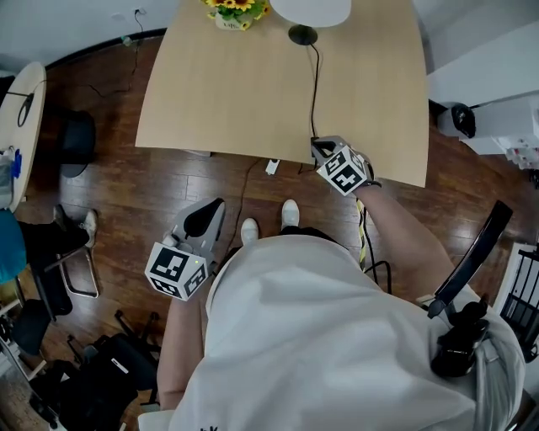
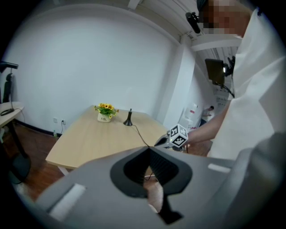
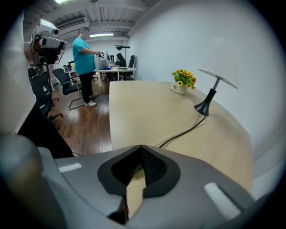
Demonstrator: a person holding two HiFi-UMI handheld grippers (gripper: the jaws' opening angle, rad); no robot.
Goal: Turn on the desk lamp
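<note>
Desk lamp stands at 12 o'clock on the far edge of the table, with the flower pot just beside it at 11. Its black cable runs from the base to the near edge. It is the only thing lying between the lamp and my right gripper, which hovers at that edge with its jaws clenched on nothing. My left gripper hangs at 7 o'clock over the wood floor, short of the table — also closed, empty.
</note>
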